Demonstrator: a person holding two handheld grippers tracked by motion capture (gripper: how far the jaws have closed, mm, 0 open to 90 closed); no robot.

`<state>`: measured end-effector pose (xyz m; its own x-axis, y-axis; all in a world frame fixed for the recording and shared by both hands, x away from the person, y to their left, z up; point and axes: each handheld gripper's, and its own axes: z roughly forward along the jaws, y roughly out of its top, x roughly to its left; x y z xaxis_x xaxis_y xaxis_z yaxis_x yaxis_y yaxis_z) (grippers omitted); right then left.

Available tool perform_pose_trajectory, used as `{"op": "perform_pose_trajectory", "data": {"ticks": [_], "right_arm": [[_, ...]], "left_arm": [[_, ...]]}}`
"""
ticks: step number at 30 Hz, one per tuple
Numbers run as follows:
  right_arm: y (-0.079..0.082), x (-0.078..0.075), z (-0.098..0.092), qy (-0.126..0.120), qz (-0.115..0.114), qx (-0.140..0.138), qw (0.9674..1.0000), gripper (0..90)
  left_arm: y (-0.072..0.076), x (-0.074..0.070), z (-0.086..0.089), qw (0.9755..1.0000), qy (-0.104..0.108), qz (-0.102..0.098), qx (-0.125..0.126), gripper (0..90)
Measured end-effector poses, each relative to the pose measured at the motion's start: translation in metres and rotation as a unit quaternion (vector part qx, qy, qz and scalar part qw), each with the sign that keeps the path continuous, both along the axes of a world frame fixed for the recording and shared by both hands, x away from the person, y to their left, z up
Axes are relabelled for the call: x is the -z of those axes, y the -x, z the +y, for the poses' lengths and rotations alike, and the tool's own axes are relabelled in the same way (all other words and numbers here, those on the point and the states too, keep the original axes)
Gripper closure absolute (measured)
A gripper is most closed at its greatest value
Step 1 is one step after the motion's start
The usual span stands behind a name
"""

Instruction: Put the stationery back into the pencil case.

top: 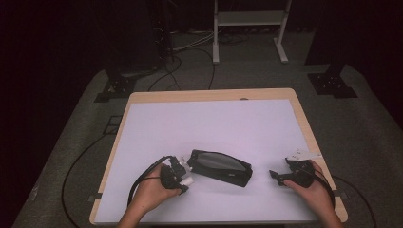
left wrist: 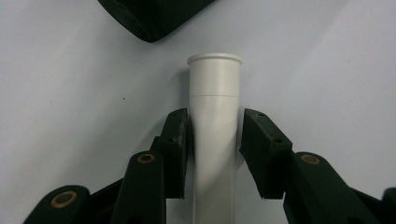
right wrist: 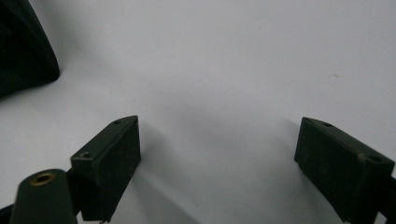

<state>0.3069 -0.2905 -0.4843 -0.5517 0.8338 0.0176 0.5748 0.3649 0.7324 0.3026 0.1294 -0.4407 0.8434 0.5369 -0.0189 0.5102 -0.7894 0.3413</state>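
Observation:
A white plastic tube [left wrist: 215, 88] lies on the white table mat [top: 214, 123], its rimmed end pointing toward a black zip pouch [top: 221, 167]. My left gripper [left wrist: 215, 116] has both pads against the tube's sides, shut on it. In the high view the left gripper [top: 183, 178] sits just left of the pouch, with the tube [top: 187, 181] showing as a small white bit at its tips. My right gripper [top: 274, 176] rests low over the mat to the right of the pouch. Its jaws [right wrist: 219, 126] stand wide open with nothing between them. The pouch's corner [right wrist: 23, 46] shows at the upper left of the right gripper view.
The mat covers a wooden table whose edge [top: 304, 118] shows at the right. Beyond the table stand a white metal frame [top: 249, 28], black stand bases [top: 116, 88] and cables on the grey floor. The pouch's end [left wrist: 154, 16] lies just ahead of the tube.

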Motion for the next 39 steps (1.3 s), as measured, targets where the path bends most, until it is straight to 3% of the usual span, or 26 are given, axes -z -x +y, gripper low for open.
{"op": "perform_pose_trajectory", "data": {"ticks": [19,39], "right_arm": [[0.0,0.0,0.0001,-0.001,0.0,0.0,1.0,13.0],[0.0,0.0,0.0,0.0,0.0,0.0,1.0,13.0]], "left_arm": [[-0.0002,-0.0005,-0.0019,0.9998,-0.014,-0.008,0.009,68.8],[0.0018,-0.0078,-0.0025,0.9998,-0.006,-0.002,0.019,69.0]]}}
